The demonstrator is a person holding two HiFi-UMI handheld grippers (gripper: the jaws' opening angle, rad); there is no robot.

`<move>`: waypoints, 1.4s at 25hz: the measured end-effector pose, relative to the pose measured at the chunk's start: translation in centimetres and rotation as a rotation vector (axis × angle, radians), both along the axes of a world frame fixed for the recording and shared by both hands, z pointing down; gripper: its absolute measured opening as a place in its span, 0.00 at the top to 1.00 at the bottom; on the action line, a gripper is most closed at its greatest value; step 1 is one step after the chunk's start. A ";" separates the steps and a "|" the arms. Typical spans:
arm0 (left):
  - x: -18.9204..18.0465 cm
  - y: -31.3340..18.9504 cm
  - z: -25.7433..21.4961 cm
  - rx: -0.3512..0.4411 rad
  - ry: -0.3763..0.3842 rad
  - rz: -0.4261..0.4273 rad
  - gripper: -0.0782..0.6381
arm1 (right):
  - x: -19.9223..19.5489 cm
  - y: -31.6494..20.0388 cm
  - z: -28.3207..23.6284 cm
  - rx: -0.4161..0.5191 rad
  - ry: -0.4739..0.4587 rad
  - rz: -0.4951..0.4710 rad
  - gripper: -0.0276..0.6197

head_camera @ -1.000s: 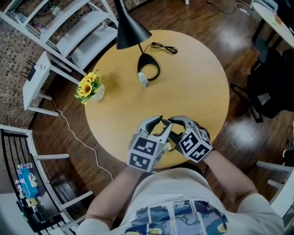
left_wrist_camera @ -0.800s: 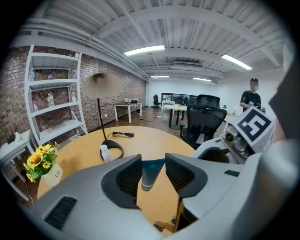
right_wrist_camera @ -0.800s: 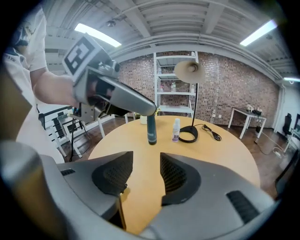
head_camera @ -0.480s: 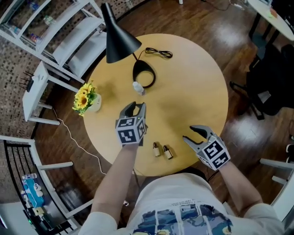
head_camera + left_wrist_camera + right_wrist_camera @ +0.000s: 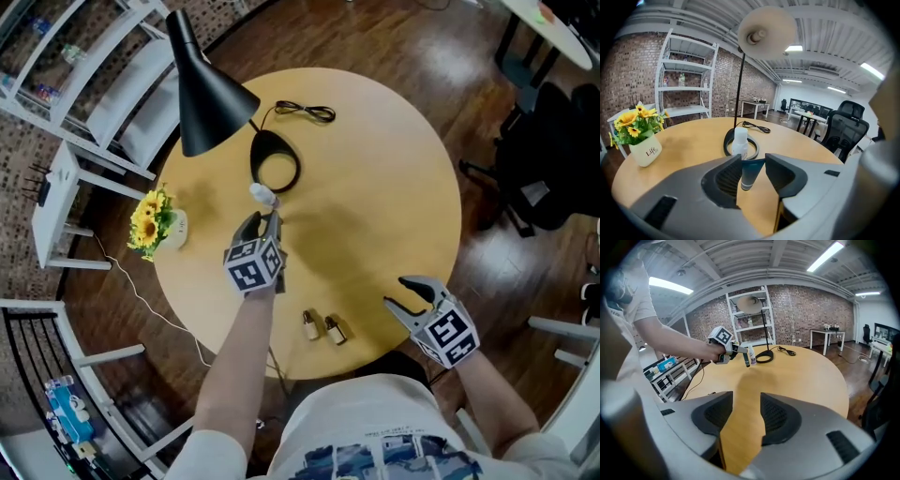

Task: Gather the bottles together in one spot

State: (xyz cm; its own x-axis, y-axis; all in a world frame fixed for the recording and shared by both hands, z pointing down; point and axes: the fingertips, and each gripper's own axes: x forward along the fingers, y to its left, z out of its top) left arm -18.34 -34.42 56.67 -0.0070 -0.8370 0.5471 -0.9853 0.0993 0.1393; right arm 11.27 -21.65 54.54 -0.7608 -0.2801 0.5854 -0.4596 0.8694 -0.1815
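While our left gripper pinches a dark teal bottle at frame centre, our right gripper hangs wide open, empty, lower right.

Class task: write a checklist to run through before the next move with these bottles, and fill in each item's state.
1. The left tongs hold the tube: ok.
2. The right tongs open and empty: ok.
3. The white bottle upright, beyond the tube: ok.
4. The small bottles side by side near the table edge: ok.
5. All bottles in one spot: not ok.
6. Gap between tube and white bottle: cannot tell.
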 end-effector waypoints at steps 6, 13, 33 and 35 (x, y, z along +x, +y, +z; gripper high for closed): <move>-0.3 -0.1 1.5 -0.022 -0.013 -0.005 0.66 | 0.6 -0.4 0.3 -0.010 0.005 0.011 0.63; 0.1 0.0 1.6 -0.018 -0.035 0.006 0.66 | 0.9 -0.6 0.3 -0.005 -0.001 0.017 0.63; 0.5 5.1 -2.3 0.024 -0.105 0.120 0.60 | -1.5 3.1 -2.1 0.072 -0.007 -0.003 0.63; 0.6 6.8 -3.3 0.032 -0.095 0.127 0.60 | -2.0 3.6 -2.5 0.084 -0.011 -0.008 0.63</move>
State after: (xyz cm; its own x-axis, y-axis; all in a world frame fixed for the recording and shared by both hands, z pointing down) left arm -17.78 -27.62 53.41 0.0498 -0.8516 0.5218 -0.9985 -0.0301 0.0463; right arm 9.23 -18.02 52.05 -0.7694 -0.3213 0.5520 -0.4507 0.8855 -0.1129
